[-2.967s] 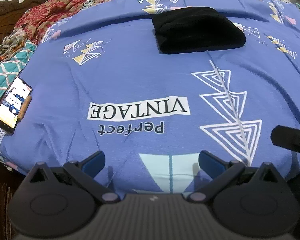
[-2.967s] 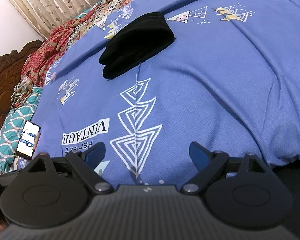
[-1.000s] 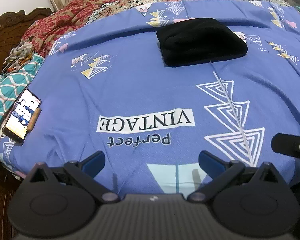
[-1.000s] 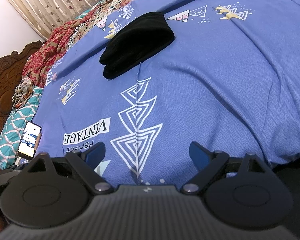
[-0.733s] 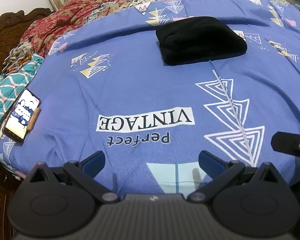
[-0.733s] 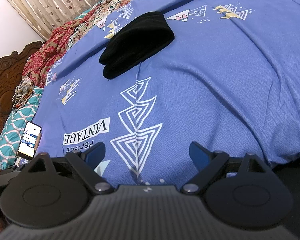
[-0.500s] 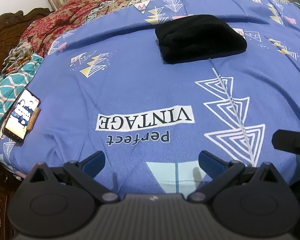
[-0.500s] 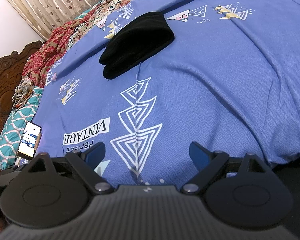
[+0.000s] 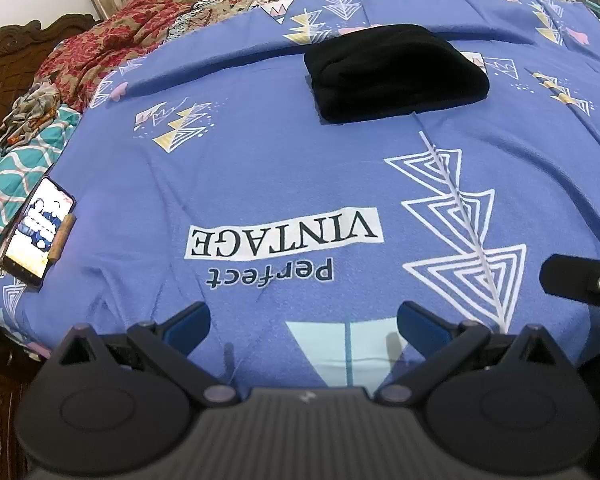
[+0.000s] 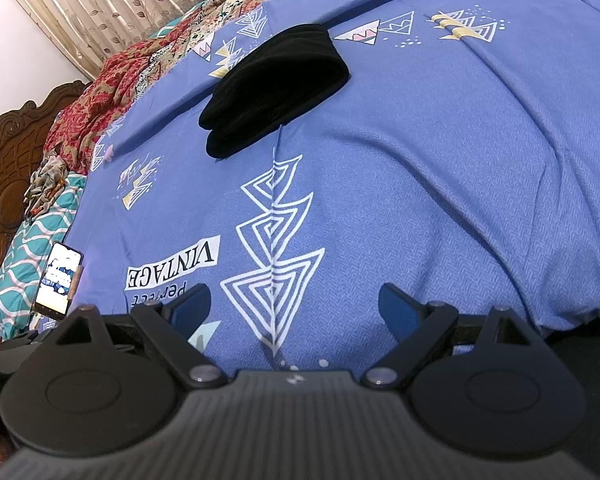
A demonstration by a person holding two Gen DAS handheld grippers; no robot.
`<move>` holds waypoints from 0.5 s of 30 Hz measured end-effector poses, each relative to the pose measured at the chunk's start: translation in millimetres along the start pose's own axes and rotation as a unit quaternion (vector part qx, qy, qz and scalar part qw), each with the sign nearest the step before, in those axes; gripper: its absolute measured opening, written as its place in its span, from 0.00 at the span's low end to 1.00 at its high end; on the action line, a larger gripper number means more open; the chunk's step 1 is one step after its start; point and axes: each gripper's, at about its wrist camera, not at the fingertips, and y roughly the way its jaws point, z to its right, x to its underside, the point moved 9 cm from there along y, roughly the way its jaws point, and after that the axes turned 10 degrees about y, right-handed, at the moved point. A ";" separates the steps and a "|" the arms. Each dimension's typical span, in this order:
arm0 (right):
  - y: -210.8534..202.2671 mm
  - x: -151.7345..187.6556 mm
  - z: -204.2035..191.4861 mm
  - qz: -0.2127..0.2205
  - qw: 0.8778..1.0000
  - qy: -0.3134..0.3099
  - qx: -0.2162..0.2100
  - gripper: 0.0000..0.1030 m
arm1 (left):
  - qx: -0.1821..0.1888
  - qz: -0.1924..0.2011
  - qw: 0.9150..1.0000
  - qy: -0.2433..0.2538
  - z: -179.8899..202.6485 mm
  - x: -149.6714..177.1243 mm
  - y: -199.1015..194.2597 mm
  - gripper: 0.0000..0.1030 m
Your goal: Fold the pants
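- Holding both grippers back at the near edge of the bed, nothing in either one.
- Left gripper (image 9: pixel 302 320): jaws spread wide, empty, hovering over the blue bedspread (image 9: pixel 260 152) just short of the "Perfect VINTAGE" print (image 9: pixel 282 236).
- Right gripper (image 10: pixel 294 302): jaws also wide apart, empty, over the white triangle pattern (image 10: pixel 274 256) on the same spread; part of it shows at the right edge of my left view.
- Black pants (image 9: pixel 392 72) sit far from me, about centre of the bed, already a compact folded bundle with stacked layers showing on the left edge in the right view (image 10: pixel 276 88). Well apart from both grippers.
- Change over the last few seconds: almost none. Pants have not shifted or reshaped. Right view is practically identical throughout. Left view drifts slightly, tilting so the bundle slides a little up and down in frame; camera wobble, not a reach.
- Meaning for the task, my read: folding looks finished, and I am idling clear of the bundle. No loose leg or waistband sticking out that I can see, though the far side of the bundle is hidden.
- If anything is left, maybe a final press or tidy; that would need a long reach forward from here.
- Phone (image 9: pixel 36 232), screen lit, lies at the near left edge of the bed, well away from the pants.
- Red patterned quilt (image 9: pixel 112 44) and curtain (image 10: pixel 92 4) at far left, not involved.
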 end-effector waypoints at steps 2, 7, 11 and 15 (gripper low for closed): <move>0.0 0.0 0.0 0.000 1.000 0.000 0.000 0.90 | 0.001 -0.001 1.000 0.000 0.1 0.2 0.6 1.00; 0.1 -0.1 0.3 0.000 1.000 0.001 0.000 0.90 | 0.003 -0.004 1.000 0.001 1.1 1.0 1.4 1.00; 0.1 -0.2 0.5 0.000 1.000 0.000 0.000 0.90 | 0.002 -0.005 1.000 0.001 1.4 1.3 1.9 1.00; 0.4 -0.3 0.8 0.000 1.000 0.002 0.000 0.90 | 0.002 -0.008 1.000 0.002 2.2 2.1 3.0 1.00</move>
